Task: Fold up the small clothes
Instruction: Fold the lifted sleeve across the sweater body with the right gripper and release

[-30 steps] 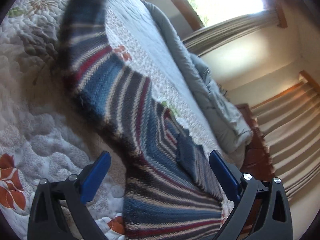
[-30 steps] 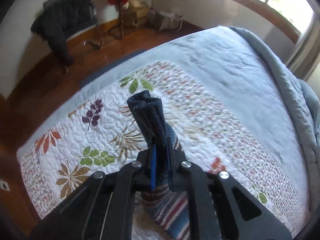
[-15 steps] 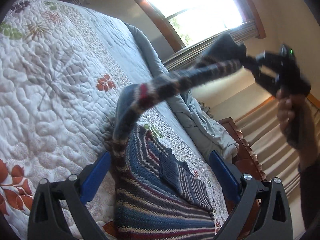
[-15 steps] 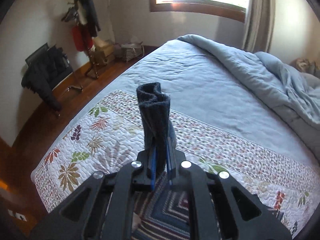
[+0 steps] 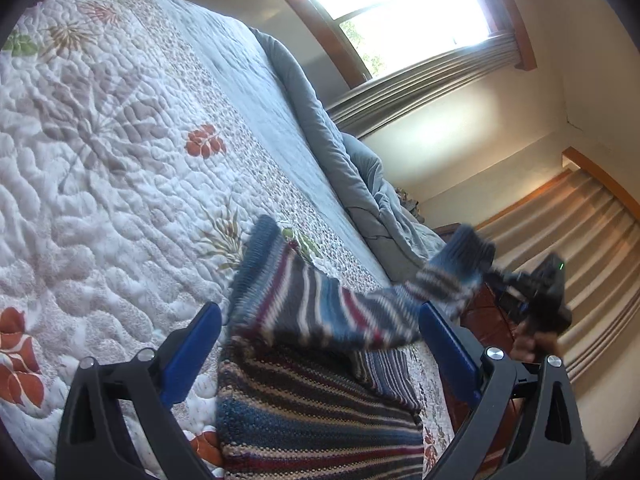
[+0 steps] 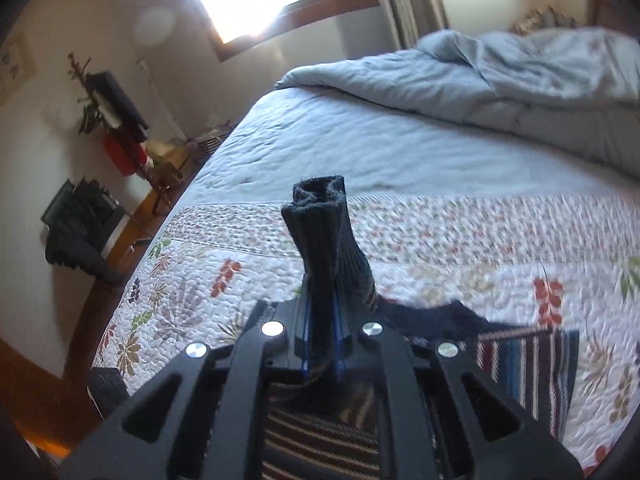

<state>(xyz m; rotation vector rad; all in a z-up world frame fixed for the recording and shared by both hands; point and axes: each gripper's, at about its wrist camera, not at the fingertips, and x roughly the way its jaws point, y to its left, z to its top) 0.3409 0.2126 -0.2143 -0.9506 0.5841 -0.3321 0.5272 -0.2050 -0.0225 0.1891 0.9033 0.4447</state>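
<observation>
Sleeve cuff of the striped sweater (image 6: pixel 320 248) is pinched between the closed fingers of the right gripper (image 6: pixel 320 344) — its body is spread on the quilt (image 5: pixel 100 200). The left gripper (image 5: pixel 320 344) is held wide open above the knit, nothing gripped.

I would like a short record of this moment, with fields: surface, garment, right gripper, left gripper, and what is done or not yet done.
surface: floral quilt on a bed, grey duvet bunched at the far end
garment: striped knitted sweater, body lying flat on the quilt
sleeve: sleeve lifted and stretched across the body
right gripper: right gripper shut on the dark cuff
left gripper: left gripper open, holding nothing, with the sweater in front of it
fold: sleeve not yet laid down
</observation>
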